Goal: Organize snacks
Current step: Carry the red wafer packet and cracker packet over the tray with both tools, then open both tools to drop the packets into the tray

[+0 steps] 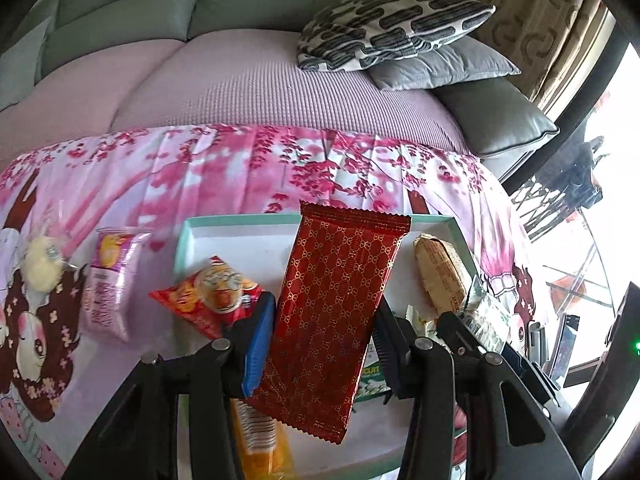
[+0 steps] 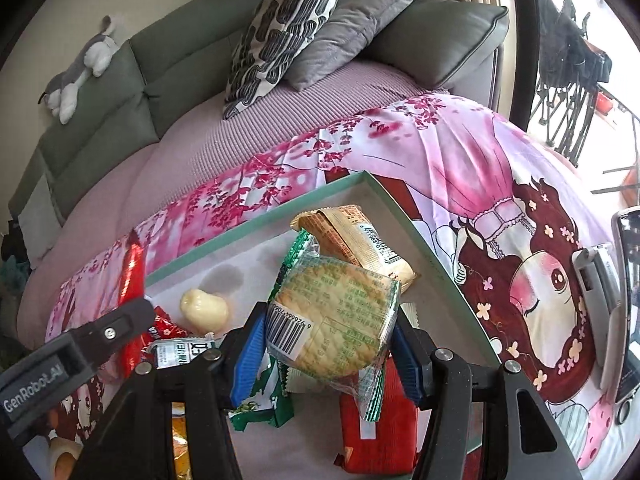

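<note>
My left gripper (image 1: 322, 324) is shut on a red packet with a gold pattern (image 1: 336, 304), held upright above a shallow box with a mint-green rim (image 1: 240, 220). My right gripper (image 2: 328, 344) is shut on a round cracker packet in clear wrap (image 2: 340, 316), held over the same box (image 2: 240, 240). In the box lie a tan packet (image 2: 360, 240), a pale yellow candy (image 2: 204, 308), green-edged packets (image 2: 264, 400), a red packet (image 2: 380, 428) and a red cartoon snack (image 1: 212, 296). The left gripper's housing (image 2: 80, 348) shows at the left of the right wrist view.
The box rests on a pink floral cloth (image 1: 200, 168) spread over a sofa seat. A pink packet (image 1: 108, 284) and a pale yellow snack (image 1: 40, 264) lie left of the box. Pillows (image 1: 392, 28) sit at the back. A phone (image 2: 628, 304) lies at the right.
</note>
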Action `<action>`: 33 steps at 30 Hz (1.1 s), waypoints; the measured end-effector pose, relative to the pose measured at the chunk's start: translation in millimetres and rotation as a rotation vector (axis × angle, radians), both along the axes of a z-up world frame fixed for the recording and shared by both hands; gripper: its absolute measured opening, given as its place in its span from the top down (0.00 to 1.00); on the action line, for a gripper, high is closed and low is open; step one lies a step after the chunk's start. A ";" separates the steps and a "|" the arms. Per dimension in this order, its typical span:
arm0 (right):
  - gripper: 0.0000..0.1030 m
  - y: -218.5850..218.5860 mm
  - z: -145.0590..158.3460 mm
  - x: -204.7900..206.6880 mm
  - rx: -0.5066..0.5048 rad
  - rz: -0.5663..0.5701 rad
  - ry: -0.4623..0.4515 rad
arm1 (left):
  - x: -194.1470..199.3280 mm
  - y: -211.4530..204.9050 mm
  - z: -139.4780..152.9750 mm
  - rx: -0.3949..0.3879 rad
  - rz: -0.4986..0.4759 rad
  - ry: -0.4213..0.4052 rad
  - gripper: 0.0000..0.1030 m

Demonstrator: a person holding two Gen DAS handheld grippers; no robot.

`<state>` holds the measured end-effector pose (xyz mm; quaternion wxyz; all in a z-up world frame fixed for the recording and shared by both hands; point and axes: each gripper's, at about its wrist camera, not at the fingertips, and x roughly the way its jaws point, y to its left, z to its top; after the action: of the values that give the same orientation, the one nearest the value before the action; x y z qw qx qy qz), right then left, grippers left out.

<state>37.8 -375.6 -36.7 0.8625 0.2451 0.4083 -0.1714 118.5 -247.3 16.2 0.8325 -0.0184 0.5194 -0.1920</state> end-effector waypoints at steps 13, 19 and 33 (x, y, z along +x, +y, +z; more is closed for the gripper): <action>0.33 4.0 -12.7 10.5 -0.035 0.031 0.061 | 9.9 -1.6 -13.4 0.008 0.015 0.041 0.45; 0.19 12.6 -7.1 11.8 -0.070 0.048 0.063 | 5.3 36.2 -2.4 -0.011 0.078 0.076 0.32; 0.08 101.1 60.6 28.5 -0.154 0.208 -0.123 | 45.1 239.8 -1.3 0.048 0.467 0.084 0.25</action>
<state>66.3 -274.5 23.9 0.9152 0.1446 0.3636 -0.0965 163.7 -7.5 14.9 0.8322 -0.1263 0.5396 0.0189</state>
